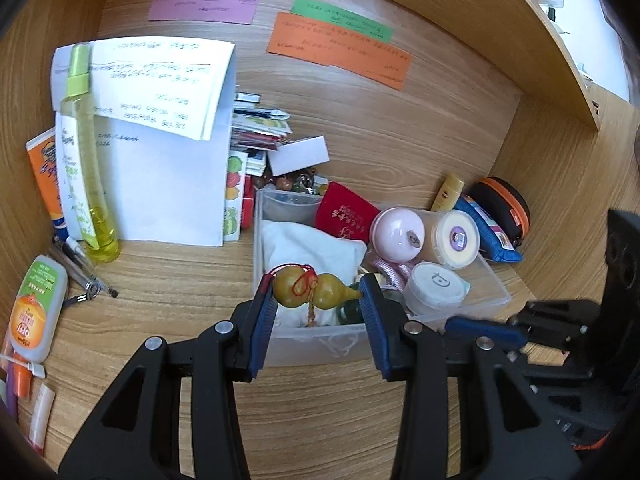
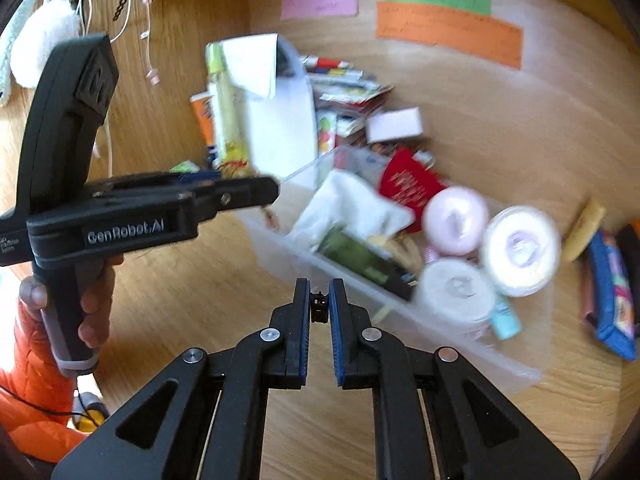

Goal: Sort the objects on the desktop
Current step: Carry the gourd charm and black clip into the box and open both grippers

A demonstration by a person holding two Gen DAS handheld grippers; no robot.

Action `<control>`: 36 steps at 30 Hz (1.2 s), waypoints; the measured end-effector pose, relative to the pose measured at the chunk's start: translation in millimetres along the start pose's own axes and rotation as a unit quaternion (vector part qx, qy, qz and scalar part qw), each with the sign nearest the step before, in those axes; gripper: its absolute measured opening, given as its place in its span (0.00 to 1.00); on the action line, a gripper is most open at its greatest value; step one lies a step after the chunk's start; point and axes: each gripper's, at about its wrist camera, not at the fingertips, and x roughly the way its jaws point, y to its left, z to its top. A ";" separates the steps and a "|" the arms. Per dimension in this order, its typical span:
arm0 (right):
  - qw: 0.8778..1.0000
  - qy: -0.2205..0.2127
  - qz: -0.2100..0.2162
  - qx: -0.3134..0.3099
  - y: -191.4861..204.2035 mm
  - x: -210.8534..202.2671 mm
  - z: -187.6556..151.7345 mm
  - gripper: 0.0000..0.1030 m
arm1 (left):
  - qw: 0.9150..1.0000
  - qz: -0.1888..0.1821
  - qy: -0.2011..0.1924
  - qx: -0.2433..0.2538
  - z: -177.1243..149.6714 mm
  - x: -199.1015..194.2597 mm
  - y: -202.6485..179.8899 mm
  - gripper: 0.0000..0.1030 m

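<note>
My left gripper (image 1: 318, 294) is shut on a small yellow-brown gourd charm (image 1: 316, 290) tied with red string and holds it above the near end of a clear plastic box (image 1: 320, 346). The box holds a white cloth (image 1: 312, 250), a red pouch (image 1: 344, 214), a pink round case (image 1: 396, 234) and round white jars (image 1: 434, 284). In the right wrist view my right gripper (image 2: 319, 300) is nearly shut on a small black thing (image 2: 319, 307), in front of the same box (image 2: 400, 312). The left gripper (image 2: 160, 204) shows there at the left.
A tall yellow-green spray bottle (image 1: 90, 152), white papers (image 1: 168, 152) and an orange tube (image 1: 46, 172) stand at the left. Pens (image 1: 82, 272) and a green-and-orange bottle (image 1: 36, 308) lie nearby. Coloured notes (image 1: 340, 50) hang on the back wall. Pouches (image 1: 494, 224) lie right of the box.
</note>
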 end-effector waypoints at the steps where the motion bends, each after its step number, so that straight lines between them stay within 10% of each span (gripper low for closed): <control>1: 1.000 -0.003 -0.005 0.000 -2.8 -2.7 2.1 0.08 | 1.000 -0.001 0.001 0.003 1.3 1.4 -1.8 0.40; 27: 0.998 -0.014 -0.065 0.011 -45.5 40.1 38.5 0.08 | 0.997 0.030 0.051 0.040 17.2 62.1 -10.7 0.40; 36: 0.997 -0.024 -0.072 0.012 -46.9 29.3 39.7 0.22 | 0.998 0.039 0.024 0.048 20.1 47.0 -17.1 0.63</control>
